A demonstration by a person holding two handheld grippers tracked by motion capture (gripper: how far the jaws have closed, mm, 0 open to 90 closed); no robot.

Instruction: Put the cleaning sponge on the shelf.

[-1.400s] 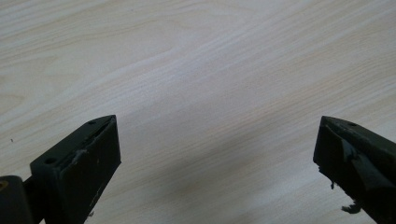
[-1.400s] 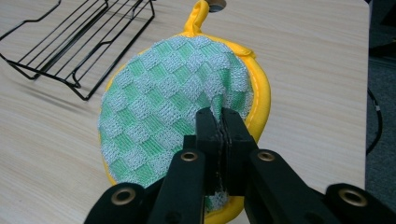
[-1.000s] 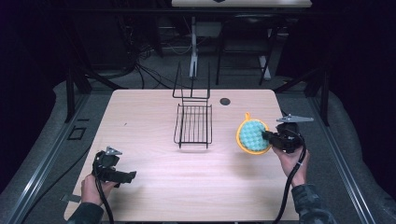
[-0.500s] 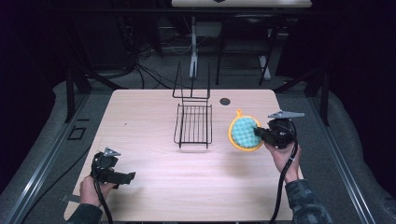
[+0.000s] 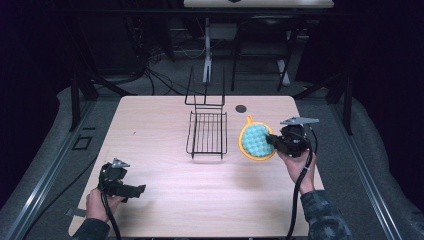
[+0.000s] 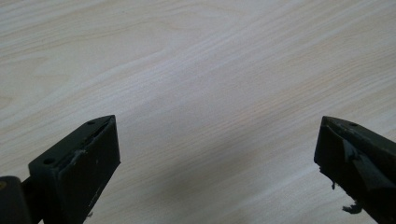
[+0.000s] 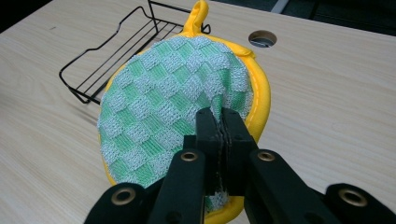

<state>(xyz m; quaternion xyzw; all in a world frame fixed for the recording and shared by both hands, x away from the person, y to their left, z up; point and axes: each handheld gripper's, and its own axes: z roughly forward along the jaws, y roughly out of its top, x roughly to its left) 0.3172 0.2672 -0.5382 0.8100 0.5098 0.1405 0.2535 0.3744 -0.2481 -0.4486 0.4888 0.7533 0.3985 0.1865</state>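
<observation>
My right gripper (image 7: 219, 122) has its jaws pinched together on the near edge of the round green-checked, yellow-rimmed pot holder (image 7: 177, 116), held up on edge just right of the black wire rack (image 5: 207, 134). My left gripper (image 5: 120, 182), well left of the rack, has its jaws spread wide over bare wooden table (image 6: 210, 79). I can read no lettering anywhere.

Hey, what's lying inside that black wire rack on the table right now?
Nothing: through the bars of the black wire rack only bare table shows. In the right gripper view, the green and yellow pot holder clamped in the right gripper covers its near end.
</observation>
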